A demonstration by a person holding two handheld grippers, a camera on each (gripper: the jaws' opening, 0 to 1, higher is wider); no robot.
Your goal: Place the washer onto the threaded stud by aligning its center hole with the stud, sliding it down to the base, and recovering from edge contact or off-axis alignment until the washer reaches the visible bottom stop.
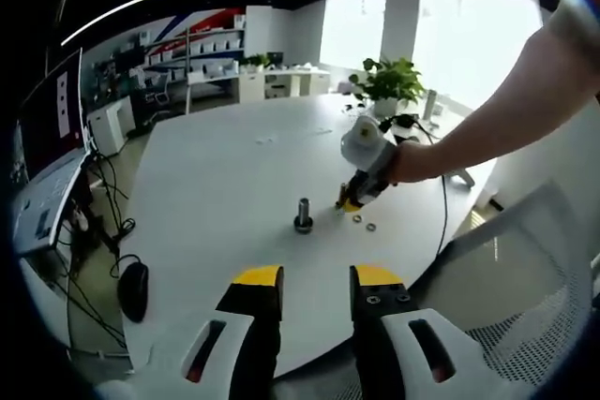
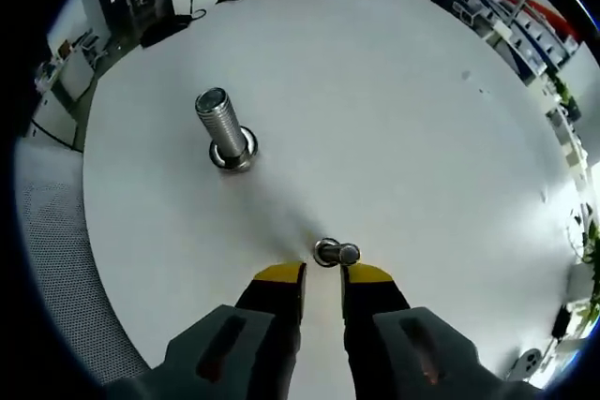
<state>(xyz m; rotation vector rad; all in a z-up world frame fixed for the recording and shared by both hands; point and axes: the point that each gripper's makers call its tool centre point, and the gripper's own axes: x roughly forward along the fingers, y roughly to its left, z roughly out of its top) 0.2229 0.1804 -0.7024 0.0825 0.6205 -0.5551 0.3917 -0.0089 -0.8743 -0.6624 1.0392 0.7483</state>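
Observation:
A threaded steel stud [image 2: 223,128] stands upright on its wide base on the round white table [image 2: 394,100]; in the left gripper view the stud [image 1: 303,214] is mid-table. Two small washers [image 2: 336,253] lie flat side by side, just beyond the tips of my right gripper [image 2: 323,275], whose jaws stand slightly apart with nothing between them. In the left gripper view the right gripper [image 1: 349,201], held by a person's hand, points down at the table right of the stud, with the washers [image 1: 364,224] beside it. My left gripper [image 1: 317,278] hovers open near the table's front edge, empty.
A potted plant [image 1: 389,81] and a cable [image 1: 441,203] sit at the table's far right. A black mouse [image 1: 132,289] lies near the left edge. A mesh chair [image 1: 525,269] stands at the right, and a laptop [image 1: 42,203] sits at the left.

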